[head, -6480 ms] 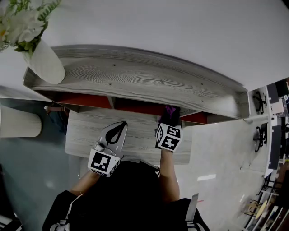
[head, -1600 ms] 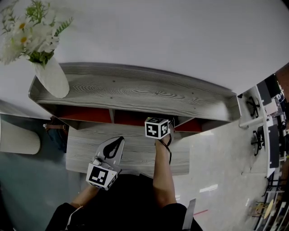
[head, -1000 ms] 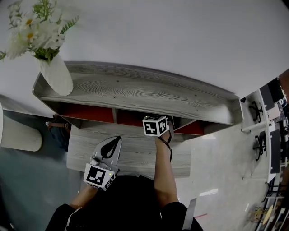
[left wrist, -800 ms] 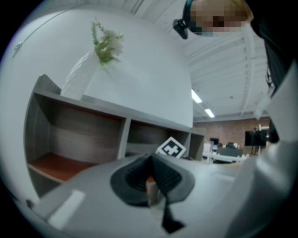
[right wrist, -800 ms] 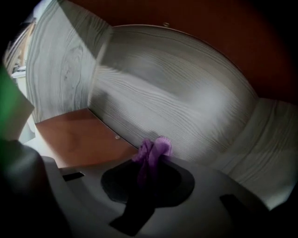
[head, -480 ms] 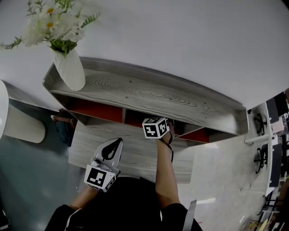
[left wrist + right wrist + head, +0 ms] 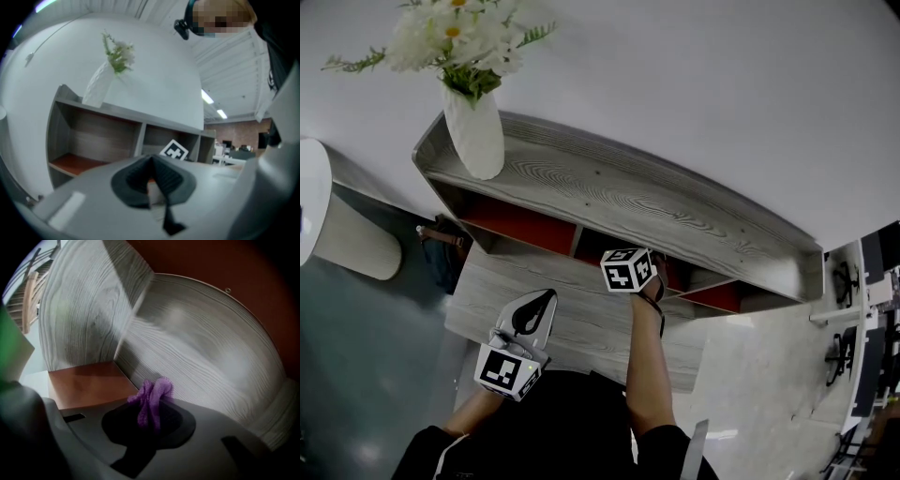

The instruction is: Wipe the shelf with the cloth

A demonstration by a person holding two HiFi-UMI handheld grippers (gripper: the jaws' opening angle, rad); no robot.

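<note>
Noted purple cloth bunched and pinched in the jaws of the right gripper, a tuft poking out past the tips. Placed it inside a middle compartment of the shelf, hard up to a grey wood-grain panel just ahead of the jaws. Could not settle contact versus a hair's gap. Saw a red-brown board ahead and left of the jaws, apart from the cloth. In the head view, made out only the marker cube and forearm at the compartment mouth, the tips tucked under the top board.

Logged left gripper with jaws pressed together on nothing, hanging over the counter, back from the shelf, open compartments ahead of those jaws. Took it as idle.

Noted white vase with flowers on the top board, off to the left of and well apart from both sets of jaws.

Judged the wipe as under way, in one compartment only. Found no dust line or damp streak to tell done from undone. Reckoned as possibly left: the other compartments, the top board, the patch under the vase.
</note>
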